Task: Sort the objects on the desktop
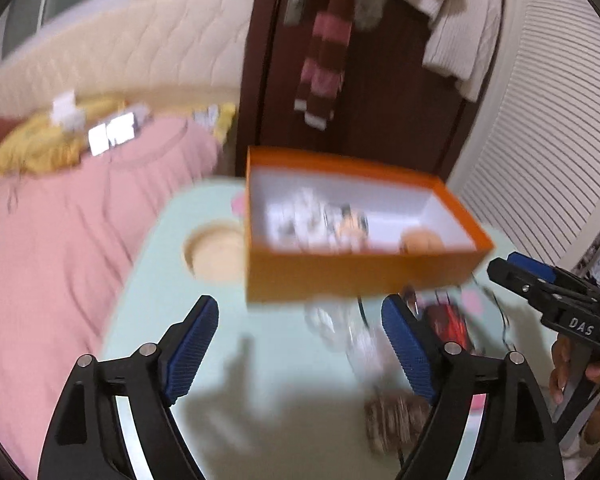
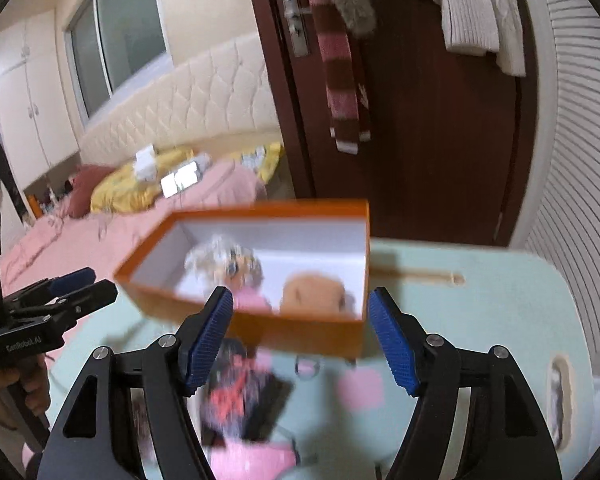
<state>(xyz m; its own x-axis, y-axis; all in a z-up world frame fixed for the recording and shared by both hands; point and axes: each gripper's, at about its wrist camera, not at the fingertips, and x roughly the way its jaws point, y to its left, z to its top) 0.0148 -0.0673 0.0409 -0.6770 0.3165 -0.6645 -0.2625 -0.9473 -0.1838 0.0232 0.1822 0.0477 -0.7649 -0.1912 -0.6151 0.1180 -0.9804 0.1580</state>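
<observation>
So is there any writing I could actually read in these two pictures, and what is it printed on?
"DAS": white letters on the black body of the right gripper, seen in the left wrist view.
"GenRobot.AI", as best I can read it: small, soft letters on the black body of the left gripper, seen in the right wrist view.
The dark packet with red print lying before the orange box is too blurred to read.

pale green table (image 1: 260, 360) | on it: orange box (image 1: 360, 276), dark red-patterned item (image 2: 240, 404), blurred clear item (image 1: 340, 332)
</observation>
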